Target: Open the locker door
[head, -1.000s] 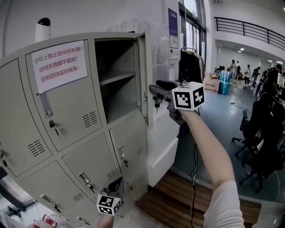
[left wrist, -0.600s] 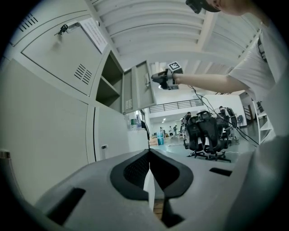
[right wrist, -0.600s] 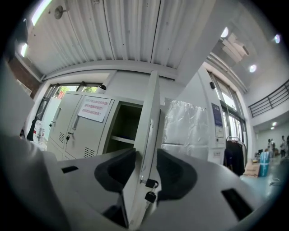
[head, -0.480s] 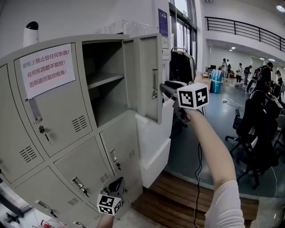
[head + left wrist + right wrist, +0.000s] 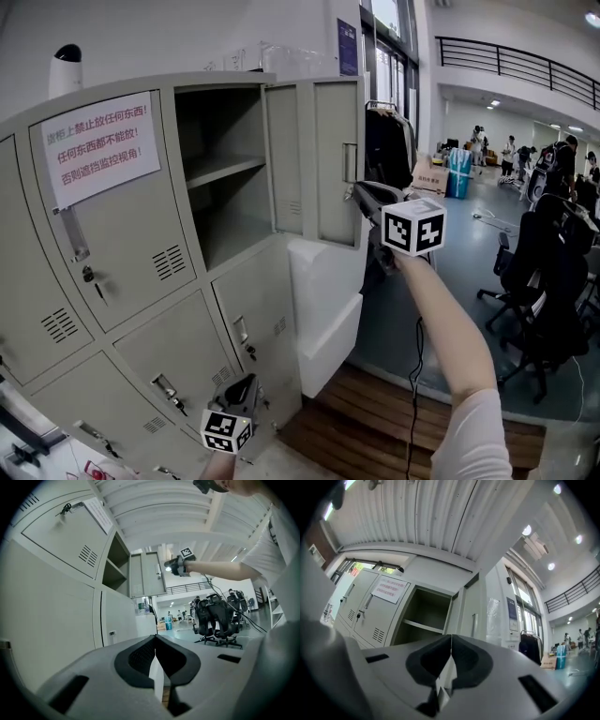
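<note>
**Locker door stands open; opening step judged complete.**

The pale grey metal locker door (image 5: 336, 159) of the upper compartment is swung wide to the right, exposing the bare grey shelf (image 5: 220, 169) inside. My right tool (image 5: 364, 193) is near the door's free edge, and I cannot confirm contact. Its jaws have just been closing and now meet with nothing between them. My left tool (image 5: 246, 386) hangs low by the lower lockers, jaws together and empty. In my judgement, only drawing the right tool clear remains.
</note>
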`<state>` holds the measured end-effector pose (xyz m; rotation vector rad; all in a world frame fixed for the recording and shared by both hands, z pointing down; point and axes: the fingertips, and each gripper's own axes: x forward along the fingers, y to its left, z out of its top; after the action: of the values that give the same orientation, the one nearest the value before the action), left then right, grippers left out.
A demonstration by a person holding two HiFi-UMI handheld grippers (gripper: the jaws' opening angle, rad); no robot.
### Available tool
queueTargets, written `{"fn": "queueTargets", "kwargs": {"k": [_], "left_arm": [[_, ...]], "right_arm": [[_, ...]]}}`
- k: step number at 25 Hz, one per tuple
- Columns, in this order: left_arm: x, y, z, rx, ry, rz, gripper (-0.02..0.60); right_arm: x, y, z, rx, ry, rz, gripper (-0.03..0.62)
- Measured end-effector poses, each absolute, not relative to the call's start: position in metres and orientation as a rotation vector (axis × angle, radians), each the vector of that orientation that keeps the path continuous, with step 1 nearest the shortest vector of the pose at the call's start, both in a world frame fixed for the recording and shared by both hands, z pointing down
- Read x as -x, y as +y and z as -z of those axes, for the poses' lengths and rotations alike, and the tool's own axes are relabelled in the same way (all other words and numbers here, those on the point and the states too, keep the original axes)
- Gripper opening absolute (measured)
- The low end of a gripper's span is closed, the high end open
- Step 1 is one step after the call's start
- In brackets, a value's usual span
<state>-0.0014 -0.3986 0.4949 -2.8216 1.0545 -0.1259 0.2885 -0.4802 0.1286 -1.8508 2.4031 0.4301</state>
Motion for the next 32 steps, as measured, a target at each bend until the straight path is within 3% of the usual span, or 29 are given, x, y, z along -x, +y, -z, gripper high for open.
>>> {"fn": "queueTargets", "kwargs": {"k": [32], "left_arm": [[0.116, -0.396, -0.488, 2.693, 1.462, 0.013, 0.009]], "right_arm": [[-0.116, -0.427, -0.45, 1.679, 2.631, -0.145, 0.014]]}}
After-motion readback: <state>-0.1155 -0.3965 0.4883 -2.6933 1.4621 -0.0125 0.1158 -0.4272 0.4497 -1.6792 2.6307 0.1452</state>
